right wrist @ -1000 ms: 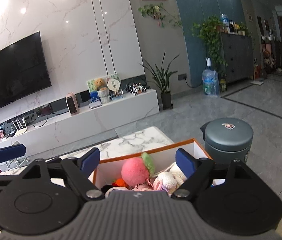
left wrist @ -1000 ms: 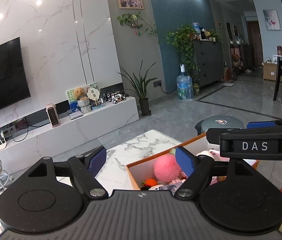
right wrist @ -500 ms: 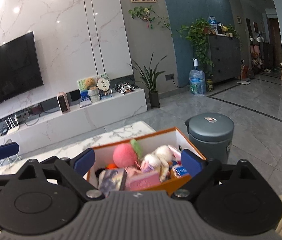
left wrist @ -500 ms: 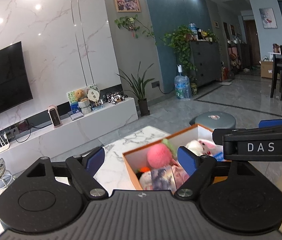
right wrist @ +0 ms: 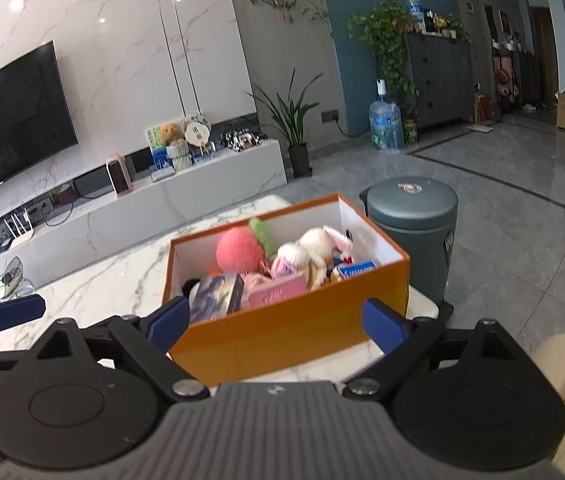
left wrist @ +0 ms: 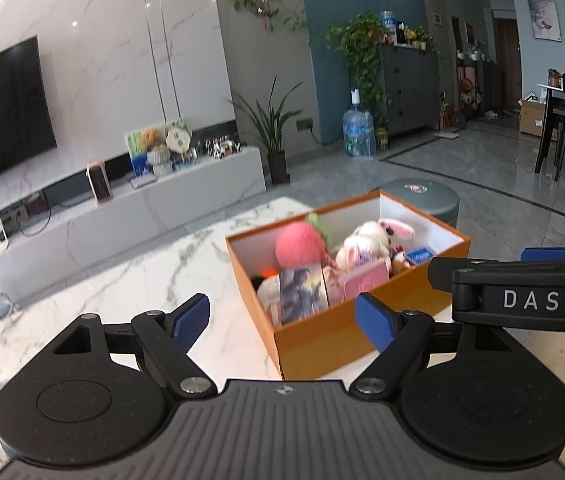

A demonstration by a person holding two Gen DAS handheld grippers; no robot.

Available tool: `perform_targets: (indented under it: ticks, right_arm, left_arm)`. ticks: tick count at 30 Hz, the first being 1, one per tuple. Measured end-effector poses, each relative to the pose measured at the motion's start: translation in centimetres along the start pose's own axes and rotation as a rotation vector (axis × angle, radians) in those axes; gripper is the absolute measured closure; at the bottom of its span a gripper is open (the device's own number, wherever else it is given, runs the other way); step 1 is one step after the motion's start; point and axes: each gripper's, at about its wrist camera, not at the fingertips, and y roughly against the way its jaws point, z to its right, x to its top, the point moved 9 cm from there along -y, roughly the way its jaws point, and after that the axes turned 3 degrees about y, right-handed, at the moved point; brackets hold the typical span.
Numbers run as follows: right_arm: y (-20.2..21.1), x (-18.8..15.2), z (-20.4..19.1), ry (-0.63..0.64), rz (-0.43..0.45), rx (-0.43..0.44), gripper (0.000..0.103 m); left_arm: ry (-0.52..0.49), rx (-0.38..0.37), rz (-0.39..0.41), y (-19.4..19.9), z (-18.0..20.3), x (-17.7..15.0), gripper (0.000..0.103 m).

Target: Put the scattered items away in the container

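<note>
Now both my left jaws (left wrist: 282, 318) and right jaws (right wrist: 278, 322) stand released and empty, with the orange box (right wrist: 298, 328) on the marble bench (left wrist: 130, 280) just ahead, already holding the pink plush (right wrist: 238, 250), white bunny (right wrist: 314, 246) and cards. I see no stray items on the bench, so I judge it best to scan its near side slowly, keeping clear of the box wall.

Inside one orange box (right wrist: 290, 328) lay one pink plush ball (right wrist: 238, 251); one white plush rabbit (right wrist: 314, 246); one blue packet (right wrist: 356, 270); beside the box stood one grey bin (right wrist: 414, 220).
</note>
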Motion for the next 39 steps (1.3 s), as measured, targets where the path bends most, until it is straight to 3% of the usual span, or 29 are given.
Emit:
perform_targets:
  ticks: [14,39]
  right_arm:
    - [-1.8,-2.5,0.3,-0.005,-0.072,-0.029,0.007]
    - [-3.4,-3.3,0.0,-0.010,-0.114,-0.078,0.006]
  left_arm:
    - [0.058,0.002,-0.108,-1.7,-0.7,-2.9,0.008]
    - [0.088,0.025,-0.155,-2.1,-1.1,-3.7,0.008]
